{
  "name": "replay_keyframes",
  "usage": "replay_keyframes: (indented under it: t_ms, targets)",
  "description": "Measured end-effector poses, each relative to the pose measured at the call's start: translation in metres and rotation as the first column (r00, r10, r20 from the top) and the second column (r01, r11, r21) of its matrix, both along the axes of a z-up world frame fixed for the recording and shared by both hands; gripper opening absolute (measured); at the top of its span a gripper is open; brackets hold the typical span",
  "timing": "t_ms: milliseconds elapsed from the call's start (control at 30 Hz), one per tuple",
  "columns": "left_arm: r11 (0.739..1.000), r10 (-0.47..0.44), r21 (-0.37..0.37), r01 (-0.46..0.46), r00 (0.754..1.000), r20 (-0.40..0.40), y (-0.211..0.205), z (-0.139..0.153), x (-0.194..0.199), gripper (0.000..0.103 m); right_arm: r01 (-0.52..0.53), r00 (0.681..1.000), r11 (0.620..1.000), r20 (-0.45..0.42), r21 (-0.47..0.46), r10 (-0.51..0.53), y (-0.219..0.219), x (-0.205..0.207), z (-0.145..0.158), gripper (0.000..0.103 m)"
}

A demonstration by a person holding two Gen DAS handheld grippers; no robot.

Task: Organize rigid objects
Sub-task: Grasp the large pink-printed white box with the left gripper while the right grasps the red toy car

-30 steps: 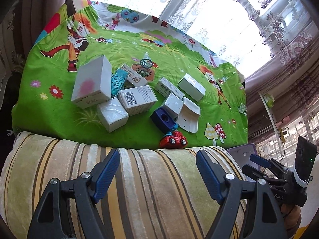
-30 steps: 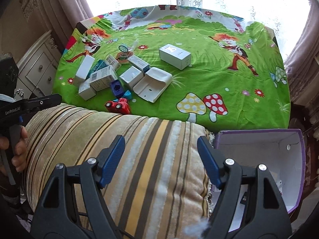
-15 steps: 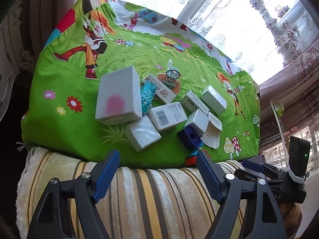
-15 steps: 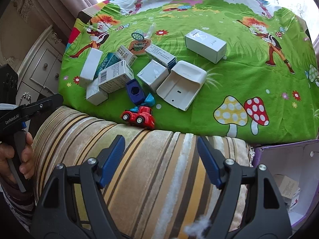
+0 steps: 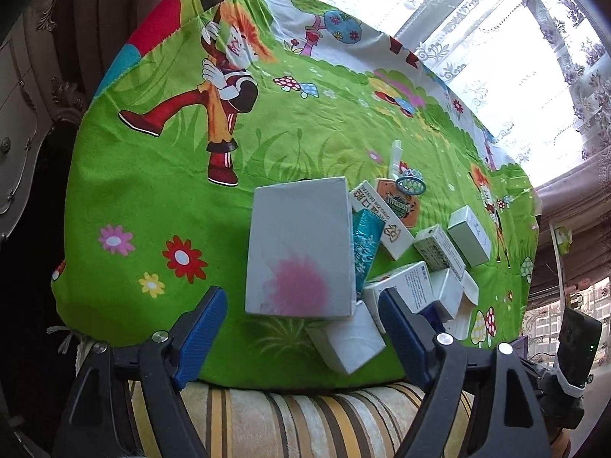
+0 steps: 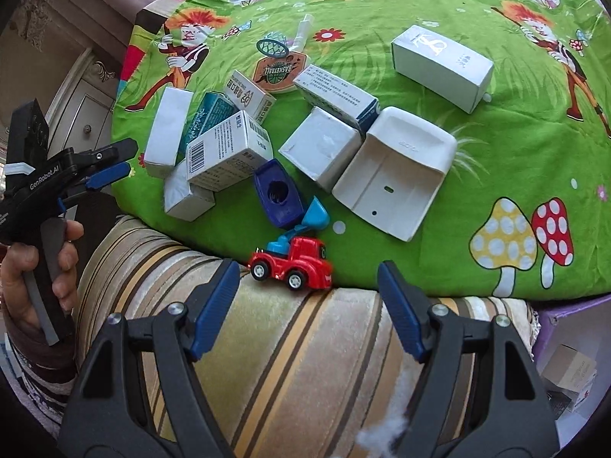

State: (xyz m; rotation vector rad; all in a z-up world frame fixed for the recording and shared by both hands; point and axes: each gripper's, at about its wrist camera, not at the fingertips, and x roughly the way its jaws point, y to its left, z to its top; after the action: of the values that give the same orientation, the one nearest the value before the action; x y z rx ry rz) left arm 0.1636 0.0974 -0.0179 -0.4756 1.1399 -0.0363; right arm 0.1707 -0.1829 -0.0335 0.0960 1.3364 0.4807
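A cluster of white boxes (image 6: 320,145) lies on the green cartoon cloth (image 6: 439,236), a red toy truck (image 6: 292,257) at its 6 o'clock edge. The right tool (image 6: 307,305) hangs with jaws apart, empty, over the striped cushion (image 6: 305,362). The left tool (image 5: 301,332), at 9 o'clock, is opening, nothing gripped.

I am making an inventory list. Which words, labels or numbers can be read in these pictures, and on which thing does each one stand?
"GenRobot.AI": side of the left claw.
"BASKETBALL": orange badge, upside down.
"ORAL": white box with Chinese characters; the rest is too small to read.
Barcode box and blue-ended box: print too small.
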Motion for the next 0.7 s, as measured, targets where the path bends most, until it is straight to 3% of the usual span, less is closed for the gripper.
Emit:
replay_keyframes:
  t_ms: [500, 567, 633, 700]
  targets:
    - [0.997, -0.01, -0.074, 0.008, 1.0, -0.024, 0.002, -0.027, 0.021, 0.083, 0.045, 0.998, 0.999, -0.04, -0.023, -0.046, 0.016, 0.033, -0.022, 0.077]
    - [0.997, -0.012, -0.074, 0.01, 1.0, -0.021, 0.002, -0.028, 0.021, 0.077, 0.053, 0.998, 0.998, -0.045, -0.018, -0.054, 0.016, 0.034, -0.024, 0.077]
    - [0.997, -0.017, -0.081, 0.016, 1.0, -0.022, 0.002, -0.029, 0.022, 0.071, 0.049, 0.997, 0.999, -0.052, -0.001, -0.049, 0.017, 0.033, -0.024, 0.063]
    - [0.997, -0.02, -0.079, 0.018, 1.0, -0.019, 0.002, -0.028, 0.022, 0.071, 0.043, 0.997, 0.999, -0.061, 0.021, -0.042, 0.017, 0.033, -0.025, 0.054]
